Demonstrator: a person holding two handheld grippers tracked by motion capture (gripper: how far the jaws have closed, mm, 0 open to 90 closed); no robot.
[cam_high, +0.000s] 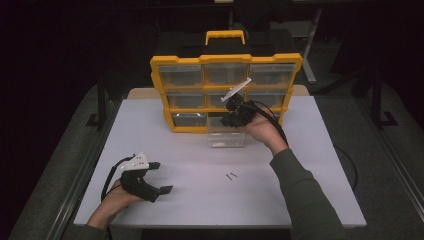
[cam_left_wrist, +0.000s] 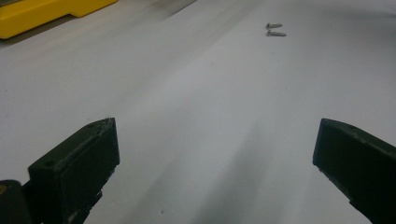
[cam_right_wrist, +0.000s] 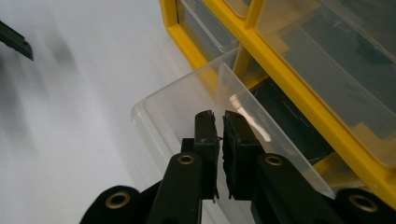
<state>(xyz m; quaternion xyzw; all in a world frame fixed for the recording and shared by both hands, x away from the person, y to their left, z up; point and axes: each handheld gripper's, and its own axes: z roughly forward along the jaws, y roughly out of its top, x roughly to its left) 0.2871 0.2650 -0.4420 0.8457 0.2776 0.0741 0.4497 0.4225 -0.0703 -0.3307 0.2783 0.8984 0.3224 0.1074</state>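
A yellow organizer (cam_high: 176, 61) of clear drawers stands at the back of the white table (cam_high: 300, 165). Its bottom middle drawer (cam_high: 226, 140) is pulled out onto the table; in the right gripper view this clear drawer (cam_right_wrist: 163, 107) lies just under my jaws. My right gripper (cam_high: 234, 119) (cam_right_wrist: 218, 116) hangs over the drawer's inner edge, shut, with nothing visible between its pads. Two small screws (cam_high: 230, 176) (cam_left_wrist: 275, 30) lie side by side on the table's middle front. My left gripper (cam_high: 161, 177) (cam_left_wrist: 215, 158) rests at the front left, open and holding nothing, its jaws pointing toward the screws.
The organizer's yellow base (cam_left_wrist: 42, 14) shows at the far left of the left gripper view. A black cable (cam_high: 350, 170) runs off the table's right side. Dark floor and table legs surround the table.
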